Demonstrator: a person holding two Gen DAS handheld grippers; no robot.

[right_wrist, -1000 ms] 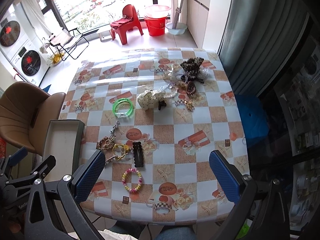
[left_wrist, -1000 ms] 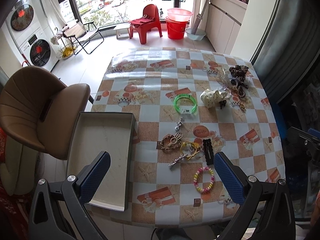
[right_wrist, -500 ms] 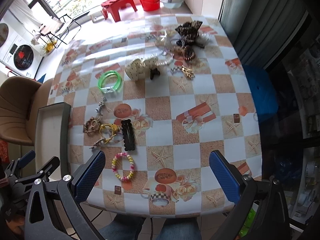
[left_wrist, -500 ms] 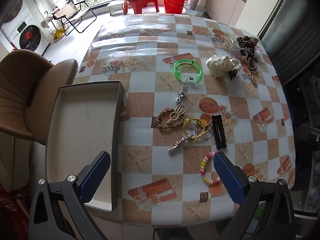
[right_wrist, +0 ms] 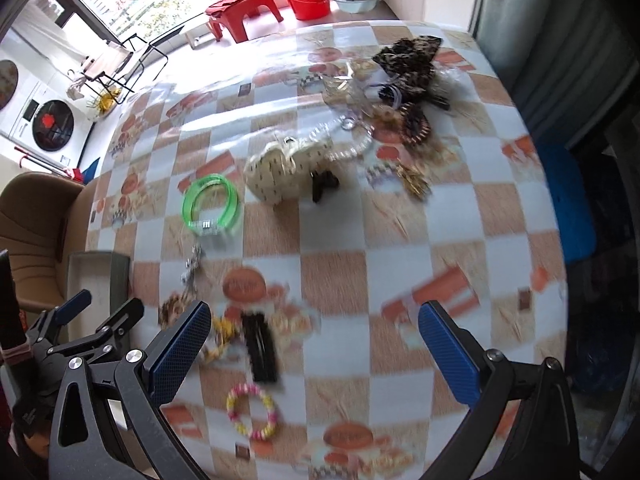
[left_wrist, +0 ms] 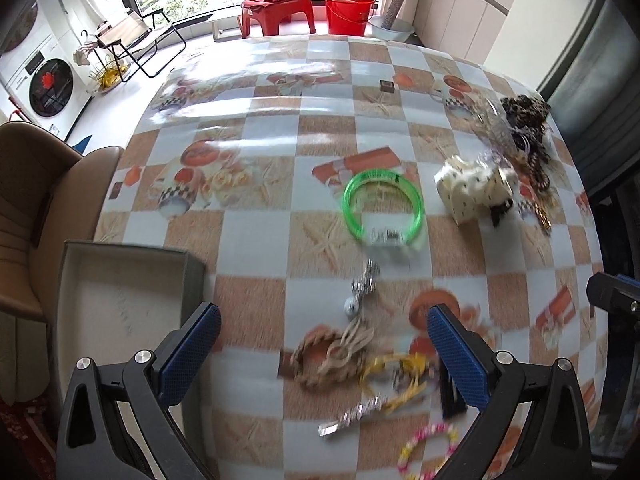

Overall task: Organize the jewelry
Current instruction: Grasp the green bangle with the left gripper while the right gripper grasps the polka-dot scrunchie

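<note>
The counter (left_wrist: 256,240) wears a glossy checked oilcloth of tan and pale squares, and its near and right edges curve away to bare floor. A shallow grey rectangular tray (left_wrist: 120,304) with low walls overhangs the counter's left edge, beside a tan padded chair (left_wrist: 28,184).

The left tongs (left_wrist: 324,344) gape wide and hold nothing, hovering over a braided tan bracelet (left_wrist: 320,360); a yellow hair tie (left_wrist: 400,372), a silver clip (left_wrist: 352,416) and a pink-and-yellow beaded bracelet (left_wrist: 424,444) lie close around it. Farther off sits a translucent green plastic bangle (left_wrist: 382,208), then a cream spotted fabric bow (left_wrist: 472,192).

The right tongs (right_wrist: 314,340) are likewise spread wide and empty, above a flat black hair clip (right_wrist: 260,348). A tangled heap with a leopard-print scrunchie (right_wrist: 408,60) crowds the far right corner. The middle and right of the cloth lie open.
</note>
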